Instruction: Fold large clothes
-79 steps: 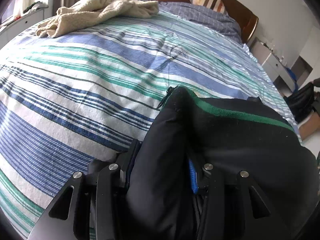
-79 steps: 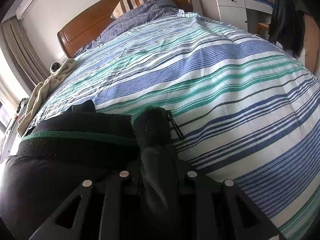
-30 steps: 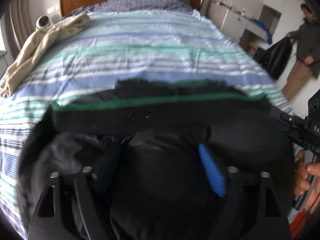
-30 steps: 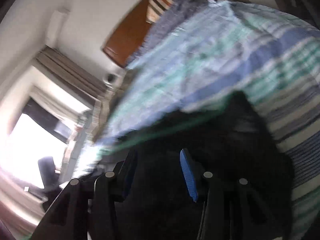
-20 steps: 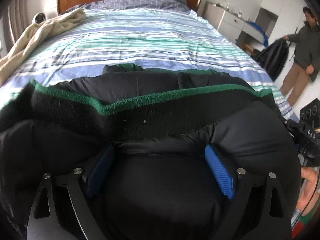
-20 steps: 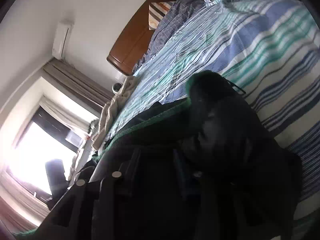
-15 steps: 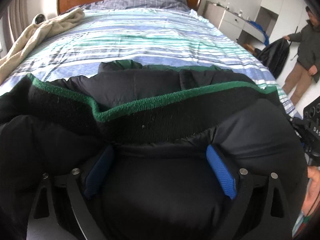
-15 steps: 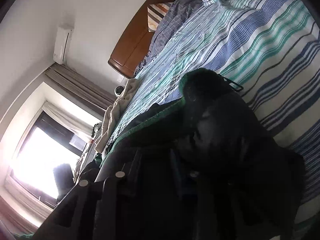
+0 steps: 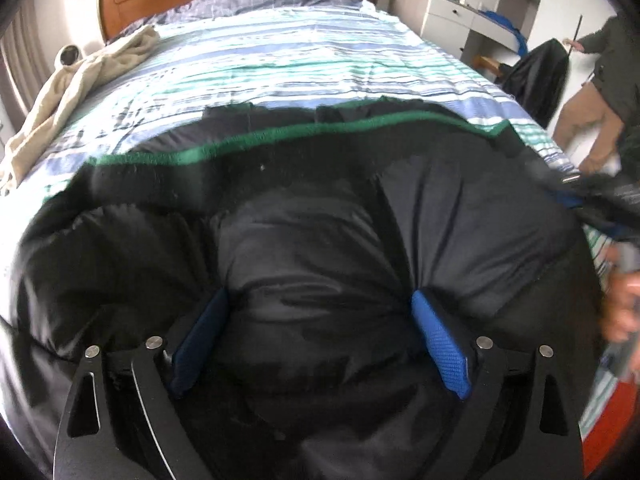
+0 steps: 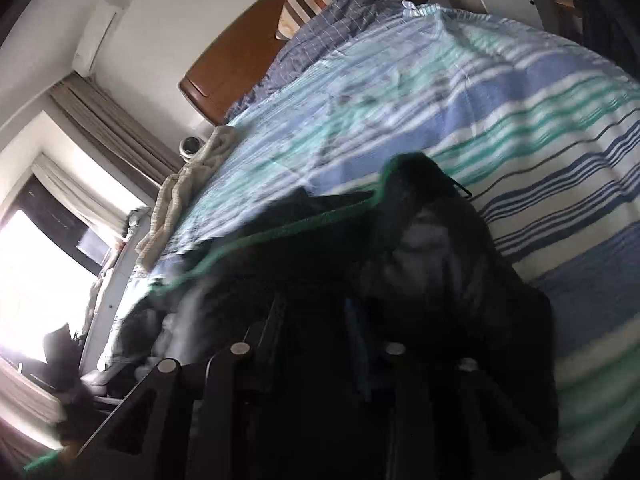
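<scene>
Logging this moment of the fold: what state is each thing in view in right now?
black jacket: bunched on the bed, green-edged band across it.
left claw: spread wide, jacket bulging between its blue pads.
right claw: jacket fabric between its fingers; too dark and blurred to tell the grip.
striped bedspread: spread flat.
beige towel: crumpled at the bed's edge.

The left tongs (image 9: 320, 336), clamped tight on the black jacket (image 9: 360, 216) 2.6 s ago, are now spread wide around a puffy fold. The green-trimmed collar (image 9: 280, 140) is now stretched straight across the bed (image 9: 280, 52), no longer bunched.
</scene>
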Action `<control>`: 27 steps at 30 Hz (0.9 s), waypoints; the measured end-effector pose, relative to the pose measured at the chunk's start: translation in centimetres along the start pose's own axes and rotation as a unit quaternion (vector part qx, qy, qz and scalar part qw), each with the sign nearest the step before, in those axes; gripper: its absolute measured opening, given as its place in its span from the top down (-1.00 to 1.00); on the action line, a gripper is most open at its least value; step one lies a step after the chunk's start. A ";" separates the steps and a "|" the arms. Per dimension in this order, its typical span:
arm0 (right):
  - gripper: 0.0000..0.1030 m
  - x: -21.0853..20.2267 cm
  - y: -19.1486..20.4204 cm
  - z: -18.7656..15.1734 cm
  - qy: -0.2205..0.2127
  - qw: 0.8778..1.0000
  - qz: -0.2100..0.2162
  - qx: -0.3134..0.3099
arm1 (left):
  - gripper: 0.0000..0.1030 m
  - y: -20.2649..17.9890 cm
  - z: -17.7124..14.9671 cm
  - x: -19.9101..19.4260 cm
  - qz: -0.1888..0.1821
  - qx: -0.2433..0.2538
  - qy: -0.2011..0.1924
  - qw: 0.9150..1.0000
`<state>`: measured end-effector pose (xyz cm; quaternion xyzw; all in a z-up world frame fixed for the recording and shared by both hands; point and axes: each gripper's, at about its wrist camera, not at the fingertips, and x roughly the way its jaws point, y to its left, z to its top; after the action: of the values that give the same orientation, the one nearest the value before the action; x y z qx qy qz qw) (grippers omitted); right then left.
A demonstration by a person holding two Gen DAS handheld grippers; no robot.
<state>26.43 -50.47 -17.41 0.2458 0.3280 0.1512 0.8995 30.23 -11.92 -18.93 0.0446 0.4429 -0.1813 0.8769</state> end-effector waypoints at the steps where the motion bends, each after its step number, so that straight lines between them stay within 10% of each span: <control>1: 0.37 -0.8 0.5 -0.2 0.000 1.000 0.009 -0.002 | -0.82 0.0 -0.2 0.4 0.002 0.003 -0.003 1.000; 9: 0.35 -8.7 4.3 -9.8 -0.005 0.997 0.065 -0.036 | -0.84 0.1 -0.4 0.5 0.002 0.009 -0.008 1.000; 16: 0.31 -13.2 5.8 -17.6 0.009 0.997 0.031 -0.067 | -0.79 -1.0 -3.6 -4.2 -0.020 0.054 -0.019 0.998; 27: 0.30 -13.1 5.4 -19.6 0.005 0.998 -0.023 -0.050 | -0.83 -1.3 -4.4 -2.3 -0.002 0.055 -0.016 0.998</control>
<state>3.08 -44.94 -20.74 0.1922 0.3298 0.1483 0.9123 25.15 -11.44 -19.71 0.0887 0.4183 -0.2073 0.8799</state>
